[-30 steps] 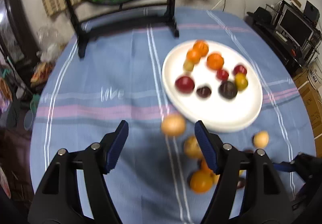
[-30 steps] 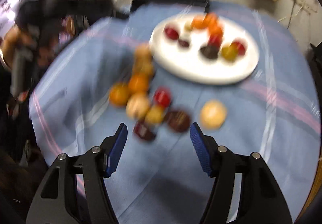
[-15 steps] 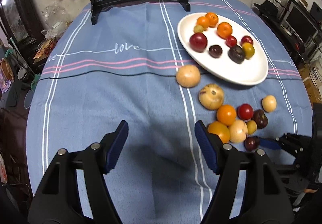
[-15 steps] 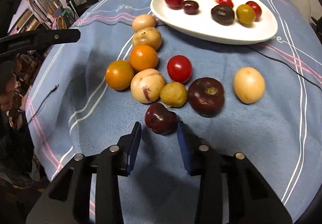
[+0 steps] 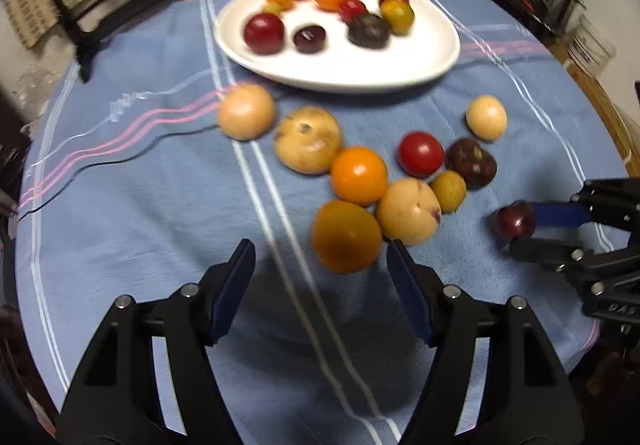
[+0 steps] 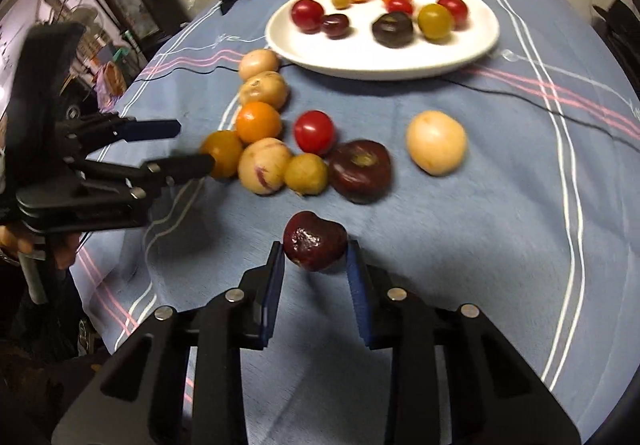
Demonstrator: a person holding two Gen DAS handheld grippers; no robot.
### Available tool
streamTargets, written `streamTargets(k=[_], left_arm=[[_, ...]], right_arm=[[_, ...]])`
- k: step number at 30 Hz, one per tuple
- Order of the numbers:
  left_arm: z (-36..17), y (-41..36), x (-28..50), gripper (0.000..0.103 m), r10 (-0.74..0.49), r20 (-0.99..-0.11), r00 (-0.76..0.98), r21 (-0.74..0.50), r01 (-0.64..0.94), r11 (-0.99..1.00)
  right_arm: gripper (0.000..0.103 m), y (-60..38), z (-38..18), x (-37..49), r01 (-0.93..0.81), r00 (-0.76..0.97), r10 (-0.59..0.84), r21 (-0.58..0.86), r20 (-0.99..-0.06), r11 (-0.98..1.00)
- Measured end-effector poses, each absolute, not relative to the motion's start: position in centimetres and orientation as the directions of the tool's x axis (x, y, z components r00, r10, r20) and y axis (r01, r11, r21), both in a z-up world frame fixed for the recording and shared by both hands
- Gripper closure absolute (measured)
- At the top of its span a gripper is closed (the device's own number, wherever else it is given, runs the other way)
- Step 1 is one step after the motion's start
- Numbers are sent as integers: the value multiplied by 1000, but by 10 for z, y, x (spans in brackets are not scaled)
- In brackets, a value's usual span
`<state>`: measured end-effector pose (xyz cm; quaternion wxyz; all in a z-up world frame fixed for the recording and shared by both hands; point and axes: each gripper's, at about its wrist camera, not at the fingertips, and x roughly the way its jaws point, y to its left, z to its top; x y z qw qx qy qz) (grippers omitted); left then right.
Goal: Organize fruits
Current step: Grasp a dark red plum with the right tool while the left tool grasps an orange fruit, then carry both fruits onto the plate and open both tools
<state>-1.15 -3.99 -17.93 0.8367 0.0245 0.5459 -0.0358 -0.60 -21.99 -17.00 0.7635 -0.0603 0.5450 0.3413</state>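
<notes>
**Two grippers, one fruit in hand, nine loose on the cloth**

Your right gripper [image 6: 315, 259] has its fingers closed on a dark red plum [image 6: 315, 241], one blue pad on each flank. The plum sits at the fingertips, broader across than tall, its wide axis running from pad to pad; the notched end faces up and away from you. Whether it rests on the blue tablecloth [image 6: 460, 285] or sits just above it, you cannot tell.

Your left gripper [image 5: 320, 277] hangs with fingers wide apart, holding nothing, just beside the deep orange fruit [image 5: 346, 236] at the near end of the cluster.

Loose stock on the cloth, between the grippers and the plate:
- pale speckled fruit [image 6: 265, 165], touching the deep orange one
- orange tomato [image 6: 258, 121]
- red tomato [image 6: 314, 131]
- small yellow fruit [image 6: 306, 173]
- dark purple tomato [image 6: 360, 169], stem scar up
- pale yellow fruit [image 6: 436, 142], apart to the right
- two tan fruits [image 6: 262, 79], one behind the other, nearest the plate

White plate [image 6: 472, 45] at the far side carries a further lot of small red, orange, yellow and dark fruits.
</notes>
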Motion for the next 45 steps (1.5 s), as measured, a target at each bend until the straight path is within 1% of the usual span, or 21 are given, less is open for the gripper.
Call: streamTargets(k=[1,2,4,5,8,11,18,26,36,40,45], left_arm=[[-183,-41,-10,35,-37,-916,399,0,91,996],[-187,-41,-8,41,-40,-918,394,-3,94,996],[-192,-39,-2,54,-108,-920,378,-74,104,992],[-192,-39,-2,63,-126,-916,380,-91,108,990],[-190,-42,-2,63,-101,-916,388,-59,119,991],[-177,-38,-6,63,-91,-903,420,-51,106,993],[-141,-33,-8,63,3,-879,476,31,51,998],[-114,-36,-2,63,27,-862,507,32,1,999],[-63,-45,33,63,61,-803,593,54,-30,998],[-53,-45,48,63,75,-792,605,63,-42,997],[-53,-41,64,63,79,-795,602,57,-55,997]], right_arm=[[71,-221,-171,-6,-579,171,457,286,-873,763],[71,-224,-171,-8,-576,172,456,286,-873,766],[71,-227,-172,-8,-570,169,453,288,-875,770],[71,-229,-173,-8,-569,169,452,288,-876,770],[71,-233,-172,-7,-567,170,453,289,-875,771],[71,-234,-170,-6,-574,173,457,288,-872,767],[71,-228,-156,-7,-602,186,483,289,-856,744],[71,-221,-124,-1,-632,229,528,287,-818,720],[71,-217,-59,35,-670,359,569,220,-740,709],[71,-213,-40,50,-680,397,580,196,-712,707],[71,-206,-26,69,-689,421,589,179,-690,703]])
